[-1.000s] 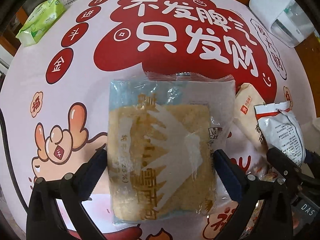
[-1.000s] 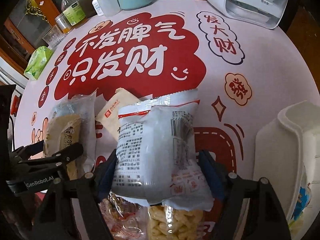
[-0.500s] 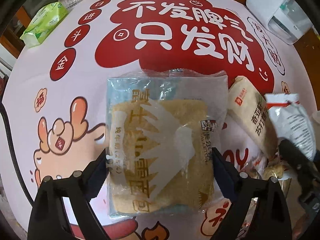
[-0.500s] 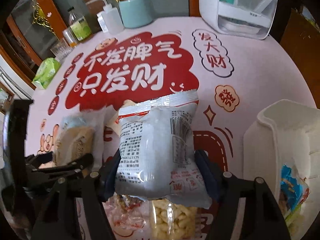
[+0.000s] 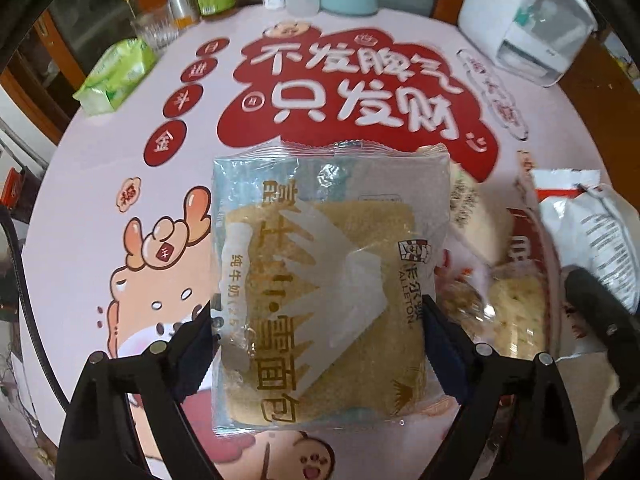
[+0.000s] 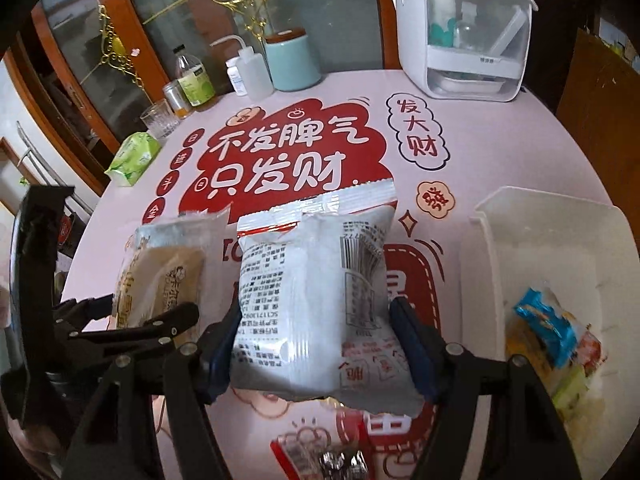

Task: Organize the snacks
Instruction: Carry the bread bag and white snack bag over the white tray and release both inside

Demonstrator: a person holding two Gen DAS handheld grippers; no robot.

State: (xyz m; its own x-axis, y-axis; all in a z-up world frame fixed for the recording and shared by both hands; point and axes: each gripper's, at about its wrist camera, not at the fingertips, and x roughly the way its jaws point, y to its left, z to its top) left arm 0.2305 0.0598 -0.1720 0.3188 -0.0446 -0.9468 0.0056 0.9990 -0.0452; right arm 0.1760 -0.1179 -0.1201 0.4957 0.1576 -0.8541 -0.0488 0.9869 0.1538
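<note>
Both tongs had risen since the earlier frames, carrying their packets higher above the tabletop (image 6: 520,152), and more of the white bin (image 6: 560,240) had come into the right wrist view. The left tongs (image 5: 320,332) were pinching a clear-wrapped bread packet (image 5: 328,280) by its two side edges, holding it clear of the tabletop. The right tongs (image 6: 316,340) were pinching a white snack bag (image 6: 316,292), printed side toward the camera, also lifted clear. In the right wrist view the bread packet (image 6: 168,264) hung just beside the snack bag, to its left. Below the two packets, loose snack packets (image 5: 504,312) lay on the tabletop. The white bin stood at the right and held several colourful snack packets (image 6: 556,340). At the far edge stood a green tissue pack (image 5: 116,76), a glass tumbler (image 6: 158,120), bottles (image 6: 194,78), a teal canister (image 6: 292,60) and a white appliance (image 6: 460,28).
</note>
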